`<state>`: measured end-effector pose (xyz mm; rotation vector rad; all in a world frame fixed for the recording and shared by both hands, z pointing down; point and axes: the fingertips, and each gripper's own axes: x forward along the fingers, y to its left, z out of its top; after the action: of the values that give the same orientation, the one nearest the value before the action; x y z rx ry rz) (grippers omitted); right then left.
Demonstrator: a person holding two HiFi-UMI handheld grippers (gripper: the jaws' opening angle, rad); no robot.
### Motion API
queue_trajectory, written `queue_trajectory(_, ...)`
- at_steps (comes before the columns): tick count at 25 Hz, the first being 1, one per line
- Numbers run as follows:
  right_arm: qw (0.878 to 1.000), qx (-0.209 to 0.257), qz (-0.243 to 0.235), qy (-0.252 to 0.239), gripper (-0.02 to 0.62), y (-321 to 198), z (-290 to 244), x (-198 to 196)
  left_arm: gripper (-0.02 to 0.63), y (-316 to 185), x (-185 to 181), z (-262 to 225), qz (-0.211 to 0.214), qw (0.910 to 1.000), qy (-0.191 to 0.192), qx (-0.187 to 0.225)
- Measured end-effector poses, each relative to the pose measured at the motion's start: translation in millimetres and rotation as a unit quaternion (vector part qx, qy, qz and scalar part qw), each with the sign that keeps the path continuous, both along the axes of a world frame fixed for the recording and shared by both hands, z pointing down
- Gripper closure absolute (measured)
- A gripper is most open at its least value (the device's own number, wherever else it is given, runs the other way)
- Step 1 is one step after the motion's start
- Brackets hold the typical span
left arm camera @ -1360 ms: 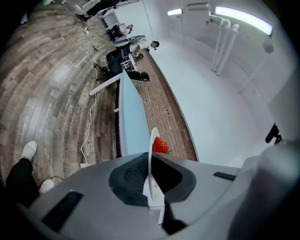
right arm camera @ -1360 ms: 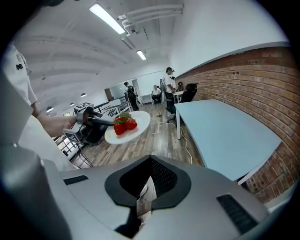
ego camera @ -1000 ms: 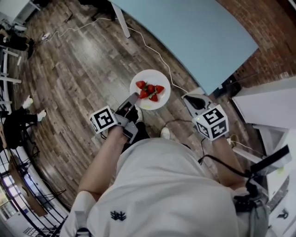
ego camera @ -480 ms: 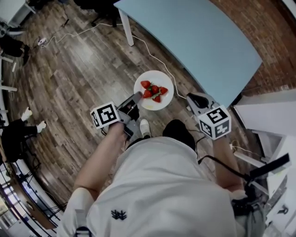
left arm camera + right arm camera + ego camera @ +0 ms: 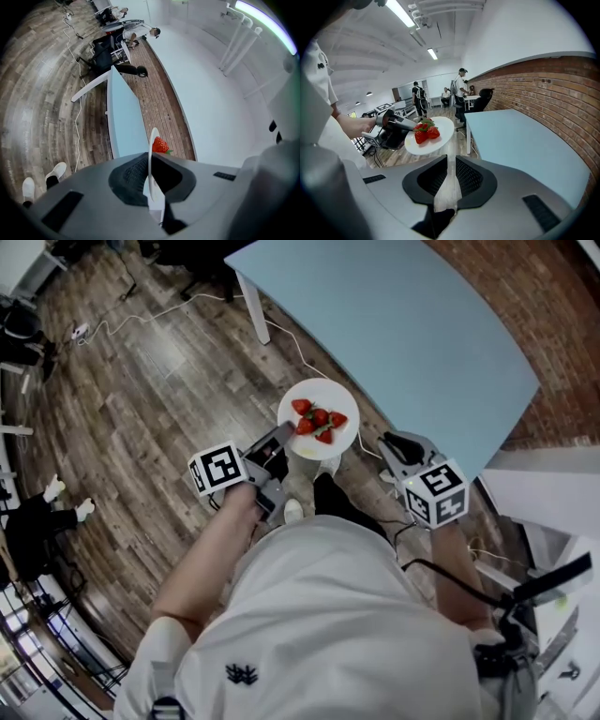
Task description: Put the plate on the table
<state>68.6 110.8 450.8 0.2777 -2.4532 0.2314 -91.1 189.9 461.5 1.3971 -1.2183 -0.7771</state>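
A white plate (image 5: 315,449) carrying several red strawberries (image 5: 319,420) hangs above the wooden floor, just short of the light-blue table (image 5: 403,324). My left gripper (image 5: 281,441) is shut on the plate's near-left rim. In the left gripper view the plate (image 5: 151,161) shows edge-on between the jaws, with one strawberry (image 5: 160,145) above them. My right gripper (image 5: 390,442) is shut and empty, to the right of the plate and apart from it. In the right gripper view the plate (image 5: 444,125), the strawberries (image 5: 425,132) and the table (image 5: 520,145) lie ahead of that gripper (image 5: 447,183).
A white table leg (image 5: 251,294) and a white cable (image 5: 281,322) on the floor are near the table's left corner. A brick wall (image 5: 553,315) runs behind the table. A white cabinet (image 5: 553,474) stands at right. People (image 5: 461,86) stand far off.
The plate and both grippers have moved closer to the table's near edge. The left gripper keeps its hold on the plate; the person's feet have stepped forward.
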Motion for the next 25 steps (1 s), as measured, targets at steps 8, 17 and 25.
queue_trajectory(8,1.0,0.017,0.0,-0.015,0.551,-94,-12,-29,0.595,-99,-26,-7,0.011,0.9999,0.0,-0.002)
queue_trajectory(17,0.999,-0.011,0.045,-0.002,0.552,-213,4,-23,0.596,-249,-54,5,0.029,0.9993,-0.007,-0.022)
queue_trajectory(25,0.989,-0.036,0.14,-0.007,0.551,-284,12,-45,0.597,-372,-100,46,0.071,0.9971,0.003,-0.028)
